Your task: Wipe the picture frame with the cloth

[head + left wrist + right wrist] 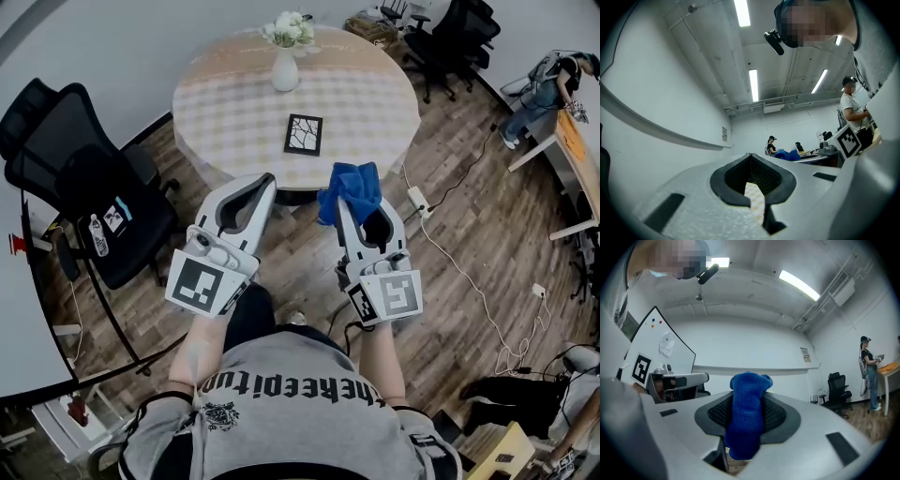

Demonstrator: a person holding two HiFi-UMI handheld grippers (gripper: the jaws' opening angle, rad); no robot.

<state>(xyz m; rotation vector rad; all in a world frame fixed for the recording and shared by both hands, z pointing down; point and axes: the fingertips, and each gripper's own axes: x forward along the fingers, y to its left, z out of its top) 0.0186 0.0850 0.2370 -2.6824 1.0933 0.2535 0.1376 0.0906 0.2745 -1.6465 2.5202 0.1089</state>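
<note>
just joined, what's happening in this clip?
A person holds two grippers in front of a round table. The right gripper is clamped on the blue cloth; the left gripper is shut, empty. The picture frame lies flat on the table, not yet touched.

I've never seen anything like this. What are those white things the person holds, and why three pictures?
No robot here: a person holds a two-jawed grasping tool in each hand. One picture comes from a camera on the person's head, looking down; the other two from cameras riding on the tools. The round table carries a flat picture frame and a vase of flowers. The right tool grips a blue cloth; the left tool is shut and empty.
</note>
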